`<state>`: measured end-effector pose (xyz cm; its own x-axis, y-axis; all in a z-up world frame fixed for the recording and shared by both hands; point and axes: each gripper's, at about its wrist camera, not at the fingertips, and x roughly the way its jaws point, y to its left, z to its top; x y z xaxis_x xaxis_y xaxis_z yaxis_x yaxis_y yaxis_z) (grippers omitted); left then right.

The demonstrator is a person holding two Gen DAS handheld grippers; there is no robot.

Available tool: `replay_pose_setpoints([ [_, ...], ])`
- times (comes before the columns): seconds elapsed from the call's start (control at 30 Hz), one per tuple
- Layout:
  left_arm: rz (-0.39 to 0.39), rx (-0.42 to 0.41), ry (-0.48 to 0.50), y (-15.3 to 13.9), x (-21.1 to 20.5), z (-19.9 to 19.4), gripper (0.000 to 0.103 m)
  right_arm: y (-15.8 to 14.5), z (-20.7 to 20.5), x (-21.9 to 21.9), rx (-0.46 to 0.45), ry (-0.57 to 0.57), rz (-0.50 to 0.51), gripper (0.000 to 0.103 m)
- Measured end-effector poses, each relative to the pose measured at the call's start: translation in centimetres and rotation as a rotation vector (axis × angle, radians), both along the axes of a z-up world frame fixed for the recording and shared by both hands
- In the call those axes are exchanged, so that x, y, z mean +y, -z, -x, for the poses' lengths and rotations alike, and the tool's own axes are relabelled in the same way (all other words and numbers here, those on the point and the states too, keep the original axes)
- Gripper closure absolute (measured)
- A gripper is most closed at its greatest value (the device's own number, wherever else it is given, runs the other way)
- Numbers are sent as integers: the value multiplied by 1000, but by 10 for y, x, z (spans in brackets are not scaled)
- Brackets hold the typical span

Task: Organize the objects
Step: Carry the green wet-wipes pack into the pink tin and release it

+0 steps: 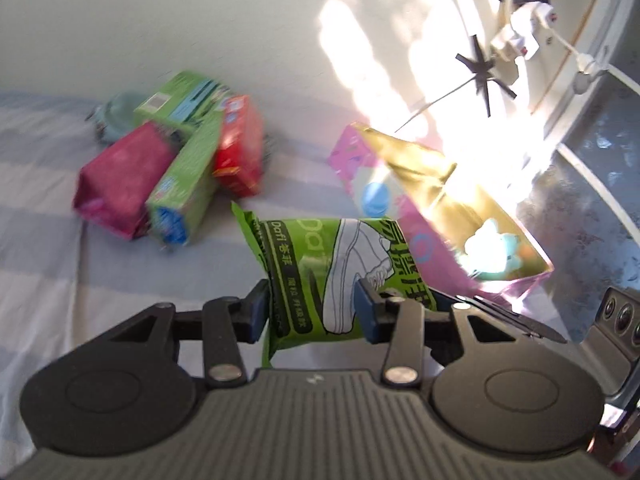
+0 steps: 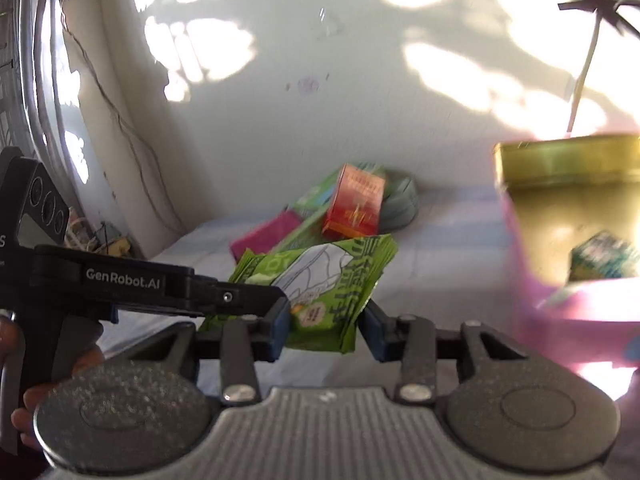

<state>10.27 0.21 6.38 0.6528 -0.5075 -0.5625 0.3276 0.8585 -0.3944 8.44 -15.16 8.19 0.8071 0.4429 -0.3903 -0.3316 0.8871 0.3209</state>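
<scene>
Green packet is gripped by the left gripper above the bed, beside a pink box. Right gripper is closed on the packet's other end.

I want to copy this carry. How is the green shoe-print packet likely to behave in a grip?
The green packet looks soft: it creases between the left gripper pads, so it probably flops. Its glossy film may slip. It seems light, hanging unsupported.
</scene>
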Motion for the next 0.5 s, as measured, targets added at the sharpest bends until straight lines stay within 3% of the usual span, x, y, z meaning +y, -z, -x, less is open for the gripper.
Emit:
replay_pose_setpoints([
  [0.1, 5, -88, 92, -24, -46, -18, 56, -21, 13, -30, -131, 127, 69, 65],
  [0.17, -18, -146, 150, -30, -81, -30, 56, -26, 16, -52, -171, 217, 104, 65],
  [0.33, -73, -149, 229, -17, -154, -65, 55, -11, -2, -105, -124, 372, 92, 65],
  [0.5, -137, -142, 218, -1, -182, -78, 55, 11, -18, -126, -77, 444, 97, 64],
])
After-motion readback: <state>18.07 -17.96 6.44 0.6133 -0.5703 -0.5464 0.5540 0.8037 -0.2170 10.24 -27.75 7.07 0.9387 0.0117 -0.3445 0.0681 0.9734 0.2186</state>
